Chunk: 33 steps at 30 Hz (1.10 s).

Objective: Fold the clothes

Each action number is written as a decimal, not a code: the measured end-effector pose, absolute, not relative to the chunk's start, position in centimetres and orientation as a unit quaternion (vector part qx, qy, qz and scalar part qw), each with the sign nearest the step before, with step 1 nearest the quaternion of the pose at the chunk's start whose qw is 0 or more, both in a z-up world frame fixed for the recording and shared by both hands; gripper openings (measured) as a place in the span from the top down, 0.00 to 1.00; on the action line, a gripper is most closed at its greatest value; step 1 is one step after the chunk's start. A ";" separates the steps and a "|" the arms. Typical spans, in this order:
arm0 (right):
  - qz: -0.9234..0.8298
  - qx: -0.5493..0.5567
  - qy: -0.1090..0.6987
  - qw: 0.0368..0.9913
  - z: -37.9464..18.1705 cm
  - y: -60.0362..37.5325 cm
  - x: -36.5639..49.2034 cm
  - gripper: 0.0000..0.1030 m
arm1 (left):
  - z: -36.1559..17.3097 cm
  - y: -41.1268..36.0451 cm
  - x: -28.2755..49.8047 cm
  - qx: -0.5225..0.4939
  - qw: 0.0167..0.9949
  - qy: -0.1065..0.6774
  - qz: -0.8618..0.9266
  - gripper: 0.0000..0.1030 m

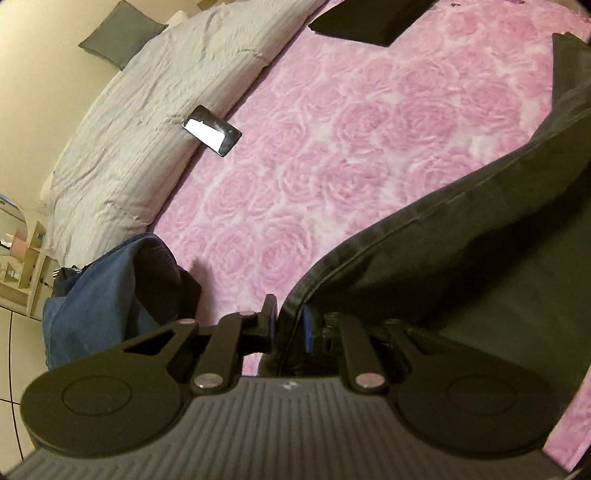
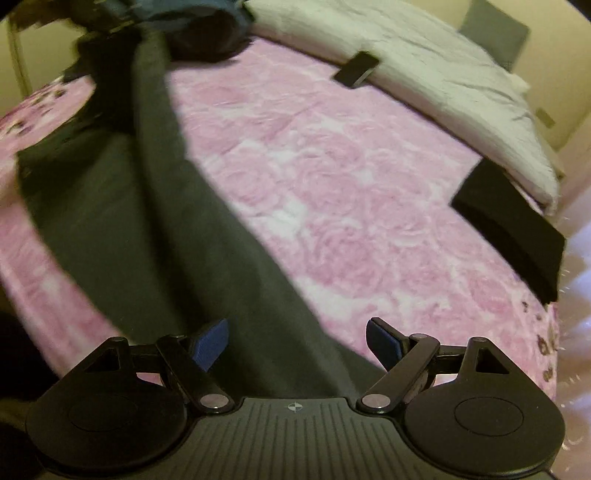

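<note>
A dark grey garment [image 1: 461, 266] lies stretched across the pink rose-pattern bedspread [image 1: 351, 140]. My left gripper [image 1: 290, 325] is shut on the garment's seamed edge and holds it lifted off the bed. In the right wrist view the same garment [image 2: 177, 236] runs as a long band from the gripper toward the far left. My right gripper [image 2: 295, 341] is open, its blue pads [image 2: 212, 343] on either side of the garment's near end, with the cloth passing between and under them.
A folded black garment [image 1: 369, 18] [image 2: 513, 229] lies on the bedspread. A phone [image 1: 212, 131] [image 2: 356, 68] rests against the grey-white duvet [image 1: 147, 110]. A pile of blue and dark clothes [image 1: 110, 288] [image 2: 192, 26] sits at the bed's corner. A grey pillow [image 1: 118, 35] leans on the wall.
</note>
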State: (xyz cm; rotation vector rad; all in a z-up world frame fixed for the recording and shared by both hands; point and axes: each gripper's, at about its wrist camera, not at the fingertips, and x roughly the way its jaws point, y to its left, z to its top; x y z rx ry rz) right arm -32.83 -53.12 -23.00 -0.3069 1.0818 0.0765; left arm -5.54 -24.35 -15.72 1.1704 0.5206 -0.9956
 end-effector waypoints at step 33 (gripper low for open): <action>-0.086 -0.068 0.566 0.817 -26.7 -60.4 -27.8 0.28 | -22.3 -10.2 -4.9 0.455 0.704 0.434 -0.330 0.52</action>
